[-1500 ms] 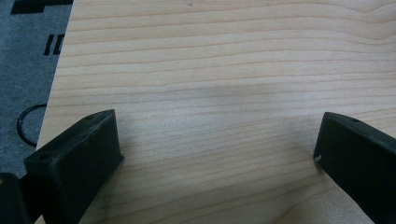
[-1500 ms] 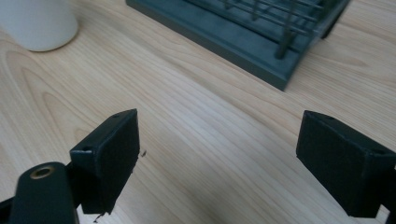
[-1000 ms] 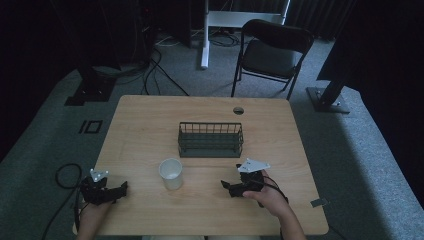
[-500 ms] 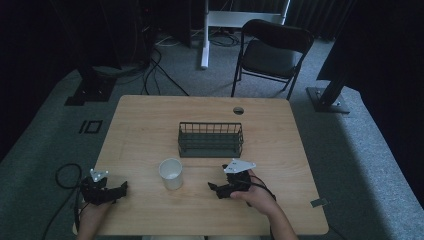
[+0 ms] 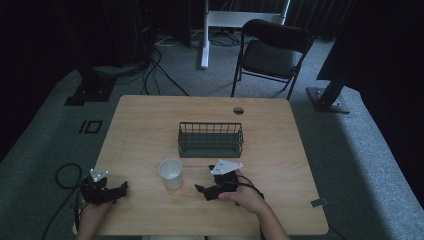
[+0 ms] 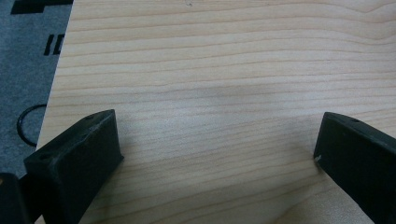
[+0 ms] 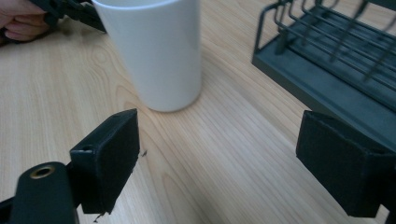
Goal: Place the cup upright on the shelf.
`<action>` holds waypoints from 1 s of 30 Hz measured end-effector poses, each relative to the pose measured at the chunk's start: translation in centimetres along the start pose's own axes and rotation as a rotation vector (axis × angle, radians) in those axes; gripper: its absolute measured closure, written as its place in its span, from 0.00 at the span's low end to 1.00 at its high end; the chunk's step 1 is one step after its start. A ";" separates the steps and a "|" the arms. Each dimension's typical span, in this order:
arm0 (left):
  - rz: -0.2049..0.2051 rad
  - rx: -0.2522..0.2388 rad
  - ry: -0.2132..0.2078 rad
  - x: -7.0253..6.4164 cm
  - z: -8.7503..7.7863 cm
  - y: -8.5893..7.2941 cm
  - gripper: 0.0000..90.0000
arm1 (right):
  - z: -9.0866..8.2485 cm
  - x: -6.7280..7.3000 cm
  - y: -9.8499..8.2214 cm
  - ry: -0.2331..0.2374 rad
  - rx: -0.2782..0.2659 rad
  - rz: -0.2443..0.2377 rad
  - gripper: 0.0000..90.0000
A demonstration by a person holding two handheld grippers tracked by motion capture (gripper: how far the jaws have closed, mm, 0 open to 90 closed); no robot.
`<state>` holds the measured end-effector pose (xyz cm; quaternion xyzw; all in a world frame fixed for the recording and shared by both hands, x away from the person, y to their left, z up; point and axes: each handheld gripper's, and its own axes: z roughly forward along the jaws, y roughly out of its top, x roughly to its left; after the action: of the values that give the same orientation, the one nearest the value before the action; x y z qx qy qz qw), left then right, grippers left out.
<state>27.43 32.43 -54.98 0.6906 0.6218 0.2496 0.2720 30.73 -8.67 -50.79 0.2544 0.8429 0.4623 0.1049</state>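
**Right gripper nears the cup**

The right gripper (image 5: 202,190) has slid left toward the white plastic cup (image 5: 171,173), jaws wide apart, holding nothing. The cup stands upright, mid-counter, before a dark wire basket (image 5: 210,139). The left gripper (image 5: 121,188) rests low, seemingly unmoved, jaws apart.

1. Your right gripper (image 5: 202,190) sits on the wooden worktop (image 5: 150,125), pointing left at the white cup (image 5: 171,173) near it.
2. Your left gripper (image 5: 122,187) rests at the near-left edge.
3. A dark wire basket (image 5: 210,140) stands behind the cup.
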 end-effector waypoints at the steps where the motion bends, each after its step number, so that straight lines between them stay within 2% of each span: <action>1: 0.000 0.000 0.000 0.0 0.0 0.0 0.01 | 0.2 0.1 0.1 0.003 -0.003 -0.002 0.15; 8: 0.000 0.000 0.000 0.0 0.0 0.0 0.01 | 1.3 1.0 0.6 0.030 -0.002 -0.023 0.15; 19: 0.000 0.000 0.000 0.0 0.0 0.0 0.01 | 3.2 2.5 2.0 0.075 -0.037 -0.030 0.15; 30: 0.005 0.001 -0.004 0.1 0.0 0.0 0.01 | 5.1 3.0 3.0 0.068 -0.059 -0.059 0.15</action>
<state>27.40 32.49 -54.97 0.6929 0.6195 0.2486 0.2723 31.28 -2.00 -50.92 0.2103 0.8392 0.4921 0.0971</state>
